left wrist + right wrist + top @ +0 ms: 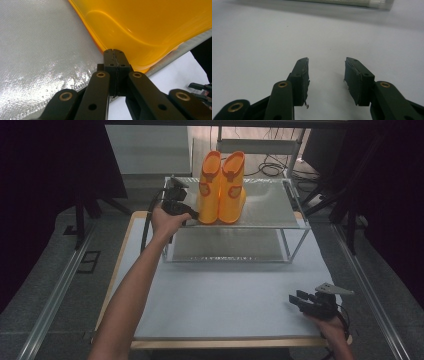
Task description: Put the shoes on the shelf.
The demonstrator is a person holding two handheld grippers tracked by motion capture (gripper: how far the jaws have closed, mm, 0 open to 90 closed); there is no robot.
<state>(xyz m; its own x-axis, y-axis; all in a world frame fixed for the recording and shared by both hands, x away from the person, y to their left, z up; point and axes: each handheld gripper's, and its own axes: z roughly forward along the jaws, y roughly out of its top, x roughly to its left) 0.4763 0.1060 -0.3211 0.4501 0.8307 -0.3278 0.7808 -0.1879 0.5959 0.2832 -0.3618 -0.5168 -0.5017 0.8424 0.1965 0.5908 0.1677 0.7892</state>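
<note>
Boots (pixel 221 187) on shelf (pixel 270 207)

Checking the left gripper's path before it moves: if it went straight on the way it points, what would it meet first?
The left gripper, jaws shut, points at the orange boot on the metal shelf. Its tips already look to be at the boot's lower edge, so it would likely meet the boot at once; contact is unclear.
</note>
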